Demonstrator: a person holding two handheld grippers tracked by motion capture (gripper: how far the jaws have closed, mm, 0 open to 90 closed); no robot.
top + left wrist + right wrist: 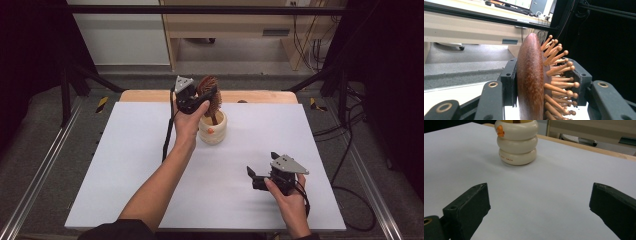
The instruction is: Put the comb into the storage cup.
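A: Where is the wooden hairbrush [531, 82]?

B: Clamped at its head in the left gripper [200, 100], upright, its handle going down into the cream ringed holder [213, 129].

A: And that holder?

B: It stands on the white tabletop [125, 165], near the far edge, just beside the left hand [187, 122].

A: The right gripper [260, 175]?

B: Nearer than the holder and well apart from it, jaws spread wide, nothing between them.

Only print visible: a short line of small orange lettering on the bottom ring of the cream ringed holder [517, 145], too small to read. No other labels, brands or numbers legible anywhere.
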